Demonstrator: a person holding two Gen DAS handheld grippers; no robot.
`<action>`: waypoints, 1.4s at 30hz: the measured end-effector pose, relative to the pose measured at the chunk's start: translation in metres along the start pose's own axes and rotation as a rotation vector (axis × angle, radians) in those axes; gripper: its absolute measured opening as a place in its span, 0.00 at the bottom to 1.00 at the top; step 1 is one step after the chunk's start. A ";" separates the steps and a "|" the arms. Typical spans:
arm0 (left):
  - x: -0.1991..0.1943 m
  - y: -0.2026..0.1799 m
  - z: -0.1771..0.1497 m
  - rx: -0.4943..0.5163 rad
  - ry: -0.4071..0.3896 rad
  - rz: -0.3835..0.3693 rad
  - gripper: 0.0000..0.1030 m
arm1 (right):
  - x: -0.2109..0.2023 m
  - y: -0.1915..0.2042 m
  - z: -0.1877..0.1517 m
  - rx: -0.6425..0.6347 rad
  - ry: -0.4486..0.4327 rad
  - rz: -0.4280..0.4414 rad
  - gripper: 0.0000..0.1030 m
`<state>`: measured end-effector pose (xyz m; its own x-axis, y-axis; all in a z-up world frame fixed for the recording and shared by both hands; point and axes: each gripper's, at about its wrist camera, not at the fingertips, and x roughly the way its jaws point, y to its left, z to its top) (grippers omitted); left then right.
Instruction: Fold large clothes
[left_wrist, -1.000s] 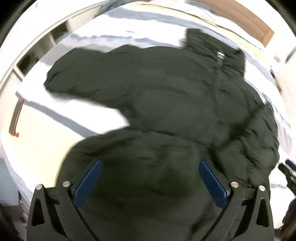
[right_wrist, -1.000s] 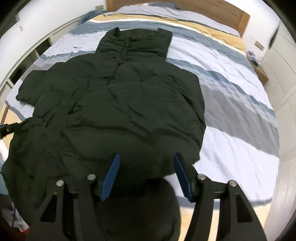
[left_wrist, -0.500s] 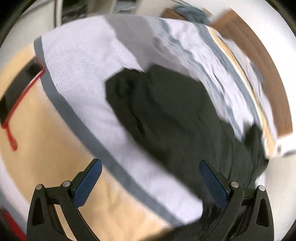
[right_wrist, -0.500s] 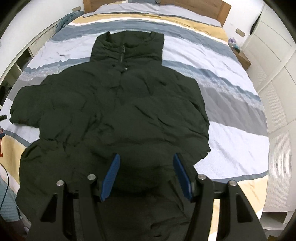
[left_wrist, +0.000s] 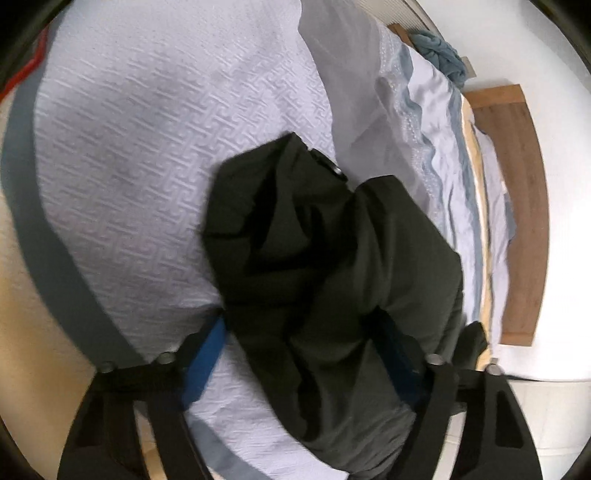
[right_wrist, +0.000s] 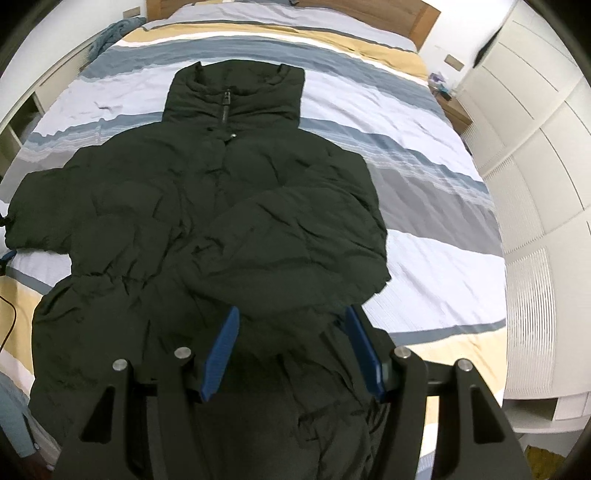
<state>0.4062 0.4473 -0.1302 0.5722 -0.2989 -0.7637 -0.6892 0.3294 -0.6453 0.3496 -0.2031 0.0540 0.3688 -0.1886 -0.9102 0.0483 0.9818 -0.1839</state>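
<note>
A dark green puffer jacket (right_wrist: 207, 206) lies front up on the striped bed, collar at the far end; its right sleeve is folded across the body. My right gripper (right_wrist: 291, 314) is open above the folded sleeve's end, fabric between the blue pads (right_wrist: 221, 347), not pinched. In the left wrist view the jacket's left sleeve (left_wrist: 314, 251) lies on the white bedding. My left gripper (left_wrist: 303, 328) is open around the sleeve near its cuff, the sleeve between the pads (left_wrist: 207, 354).
The striped bedspread (right_wrist: 424, 206) covers the bed, with a wooden headboard (right_wrist: 369, 11) at the far end. White wardrobe doors (right_wrist: 535, 147) stand on the right. A blue cloth (left_wrist: 439, 48) lies near the headboard. Shelving (right_wrist: 22, 110) runs along the left.
My left gripper has swung left off the jacket body and come down around the outstretched left sleeve. My right gripper has stayed over the folded right sleeve, pulling back slightly.
</note>
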 end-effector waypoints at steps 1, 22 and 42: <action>0.001 0.000 0.000 -0.006 0.003 -0.007 0.60 | -0.002 -0.001 -0.001 0.004 0.000 -0.003 0.57; -0.095 -0.086 -0.052 0.359 -0.057 -0.161 0.07 | -0.040 -0.011 -0.023 0.071 -0.079 0.014 0.57; -0.106 -0.206 -0.279 0.955 0.071 -0.087 0.05 | -0.030 -0.084 -0.025 0.068 -0.164 0.115 0.57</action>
<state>0.3634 0.1617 0.0883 0.5541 -0.4003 -0.7298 0.0253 0.8845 -0.4659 0.3116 -0.2805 0.0872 0.5212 -0.0744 -0.8502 0.0574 0.9970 -0.0521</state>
